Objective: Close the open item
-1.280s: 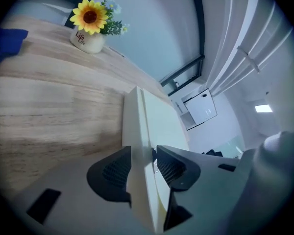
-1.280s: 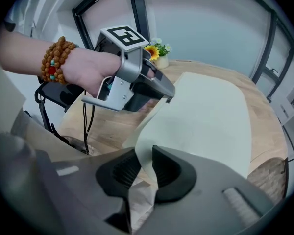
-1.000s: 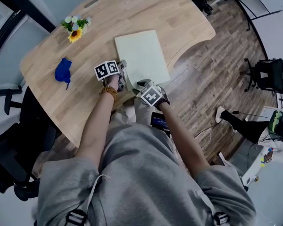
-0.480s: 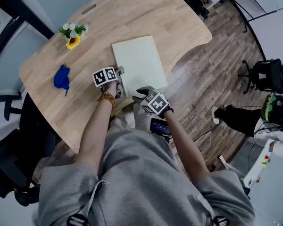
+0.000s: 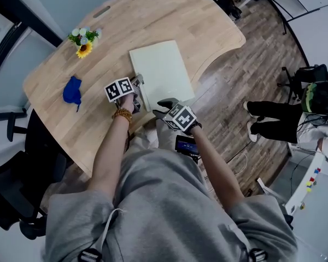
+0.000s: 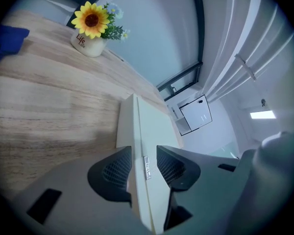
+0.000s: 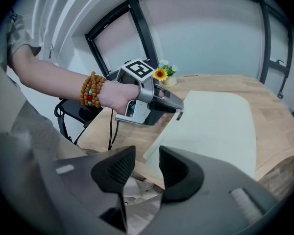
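We see the pale cream, flat rectangular case (image 5: 161, 72) lying on the light wooden table (image 5: 153, 15), its near end close to the table's front edge. From the left gripper view its two leaves sit almost together, with only a thin seam between them, so we judge it shut or very nearly so.

The left gripper (image 5: 138, 83) sits at the case's near left corner. Its jaws are closing around the edge there, and both pads look to lie against it, one on each face. A small silver tag (image 6: 147, 168) on the edge shows between them.

The right gripper (image 5: 163, 105) hovers off the near end of the case, just beside it. Its jaws stand partly apart with nothing between them.

We judge the case to be stiff. It holds a straight, flat line along its whole length and shows no sag. Its skin looks smooth and matte-glossy, so we expect it to be slippery under the pads. It is thin, so it is probably light to middling in weight.

We think the best hold is right on the edge near a corner, across both leaves, where the left gripper is now. A press with the flat of a jaw on the top face near the seam side should seat the leaves. We would keep the squeeze gentle, since a thin lid may mark or flex.
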Tool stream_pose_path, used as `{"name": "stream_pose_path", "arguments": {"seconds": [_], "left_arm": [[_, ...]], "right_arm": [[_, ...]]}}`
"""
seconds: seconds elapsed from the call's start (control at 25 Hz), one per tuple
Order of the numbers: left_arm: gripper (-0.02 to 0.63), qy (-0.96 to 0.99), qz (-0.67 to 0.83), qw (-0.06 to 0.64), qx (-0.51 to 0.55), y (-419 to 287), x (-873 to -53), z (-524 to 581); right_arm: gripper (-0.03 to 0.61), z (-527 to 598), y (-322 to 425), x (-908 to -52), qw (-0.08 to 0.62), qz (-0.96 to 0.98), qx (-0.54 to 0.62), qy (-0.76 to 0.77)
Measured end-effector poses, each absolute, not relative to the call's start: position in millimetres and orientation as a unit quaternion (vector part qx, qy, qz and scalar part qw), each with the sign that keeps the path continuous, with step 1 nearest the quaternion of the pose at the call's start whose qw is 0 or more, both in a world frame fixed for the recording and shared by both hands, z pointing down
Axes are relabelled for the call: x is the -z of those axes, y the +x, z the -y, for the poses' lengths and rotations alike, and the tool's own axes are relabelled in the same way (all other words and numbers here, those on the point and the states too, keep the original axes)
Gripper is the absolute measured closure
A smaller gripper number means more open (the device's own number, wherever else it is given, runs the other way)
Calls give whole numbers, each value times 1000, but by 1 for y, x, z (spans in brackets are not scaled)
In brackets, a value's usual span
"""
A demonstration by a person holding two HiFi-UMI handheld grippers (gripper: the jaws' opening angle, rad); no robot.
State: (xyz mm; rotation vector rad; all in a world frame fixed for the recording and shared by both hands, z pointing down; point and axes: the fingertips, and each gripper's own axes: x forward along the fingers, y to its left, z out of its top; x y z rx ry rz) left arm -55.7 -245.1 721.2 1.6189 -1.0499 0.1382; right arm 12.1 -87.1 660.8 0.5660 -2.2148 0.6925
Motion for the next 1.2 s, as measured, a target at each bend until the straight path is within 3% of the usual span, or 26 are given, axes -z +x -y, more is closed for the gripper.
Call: {"name": "stream_pose_path", "arguments": {"seconds": [0.84,1.2], "left_arm": [[451,897,345,276,-36,-18,-489,269],[451,910,404,92,-35,-20,-401,270]], "right_arm": [[416,184,45,-584,343,877,-179,284],[416,243,65,-484,244,883,-66,394]]}}
